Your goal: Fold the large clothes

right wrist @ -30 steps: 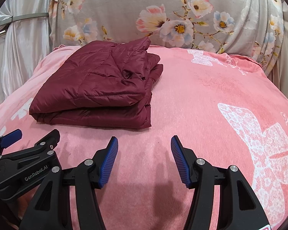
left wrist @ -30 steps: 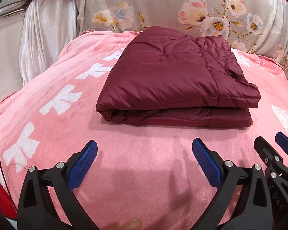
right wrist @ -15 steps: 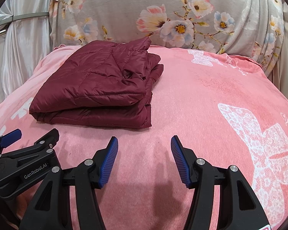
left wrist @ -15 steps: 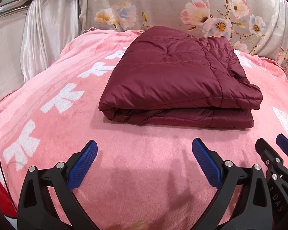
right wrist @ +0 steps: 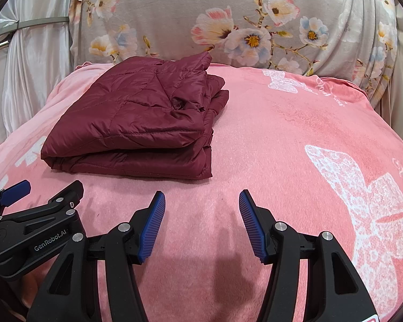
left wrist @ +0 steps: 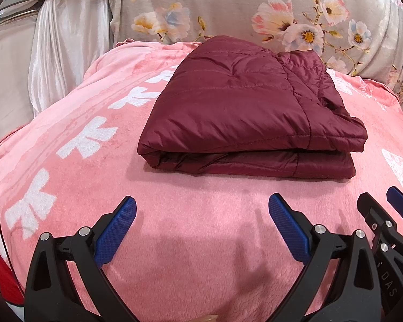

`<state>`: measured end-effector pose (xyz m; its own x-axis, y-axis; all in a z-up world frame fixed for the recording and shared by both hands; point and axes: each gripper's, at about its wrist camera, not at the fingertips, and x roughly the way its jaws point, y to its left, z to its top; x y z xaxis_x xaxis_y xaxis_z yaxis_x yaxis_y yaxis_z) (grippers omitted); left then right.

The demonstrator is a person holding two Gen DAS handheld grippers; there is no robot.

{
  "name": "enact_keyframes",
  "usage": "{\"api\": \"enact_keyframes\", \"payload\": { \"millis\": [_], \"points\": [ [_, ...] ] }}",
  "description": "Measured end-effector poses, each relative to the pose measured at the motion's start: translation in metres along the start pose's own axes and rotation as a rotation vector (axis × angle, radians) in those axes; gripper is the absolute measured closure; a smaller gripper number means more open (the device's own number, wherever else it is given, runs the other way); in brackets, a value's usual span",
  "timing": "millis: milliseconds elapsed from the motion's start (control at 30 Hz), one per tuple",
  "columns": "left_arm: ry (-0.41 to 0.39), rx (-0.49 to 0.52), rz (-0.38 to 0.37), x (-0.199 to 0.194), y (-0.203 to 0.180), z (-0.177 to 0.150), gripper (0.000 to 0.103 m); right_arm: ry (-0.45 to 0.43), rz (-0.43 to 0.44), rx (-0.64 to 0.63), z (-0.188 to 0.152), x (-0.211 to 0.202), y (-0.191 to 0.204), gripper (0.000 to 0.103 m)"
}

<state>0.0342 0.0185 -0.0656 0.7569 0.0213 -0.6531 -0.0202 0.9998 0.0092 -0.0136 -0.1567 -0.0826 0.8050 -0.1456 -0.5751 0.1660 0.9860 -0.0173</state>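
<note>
A dark red quilted jacket (left wrist: 244, 107) lies folded into a thick rectangle on the pink blanket (left wrist: 196, 228); in the right wrist view the jacket (right wrist: 137, 118) sits left of centre. My left gripper (left wrist: 201, 209) hovers open just in front of the jacket's near folded edge, nothing between its blue pads. My right gripper (right wrist: 201, 204) is open too, in front of and to the right of the jacket, over bare blanket. Each gripper shows at the edge of the other's view: the right one (left wrist: 384, 214), the left one (right wrist: 40, 196).
A floral grey cushion (right wrist: 228, 18) stands behind the jacket. White satin drapery (left wrist: 61, 48) hangs at the left. The pink blanket carries white bow and butterfly prints (right wrist: 362, 196); its right half holds no objects.
The jacket has shifted very slightly right and down in the left wrist view. Both grippers remain open and nearly still.
</note>
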Motion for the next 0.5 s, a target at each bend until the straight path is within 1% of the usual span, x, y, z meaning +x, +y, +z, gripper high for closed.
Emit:
{"api": "enact_keyframes", "payload": {
  "millis": [300,500],
  "points": [
    [0.010,-0.004,-0.019,0.0022,0.0020,-0.0004,0.008,0.000,-0.001,0.000,0.0000,0.0000,0.0007,0.047],
    [0.006,-0.001,-0.001,0.0021,0.0014,-0.0001,0.009,0.000,-0.001,0.000,0.0001,0.0002,0.0004,0.047]
  ]
}}
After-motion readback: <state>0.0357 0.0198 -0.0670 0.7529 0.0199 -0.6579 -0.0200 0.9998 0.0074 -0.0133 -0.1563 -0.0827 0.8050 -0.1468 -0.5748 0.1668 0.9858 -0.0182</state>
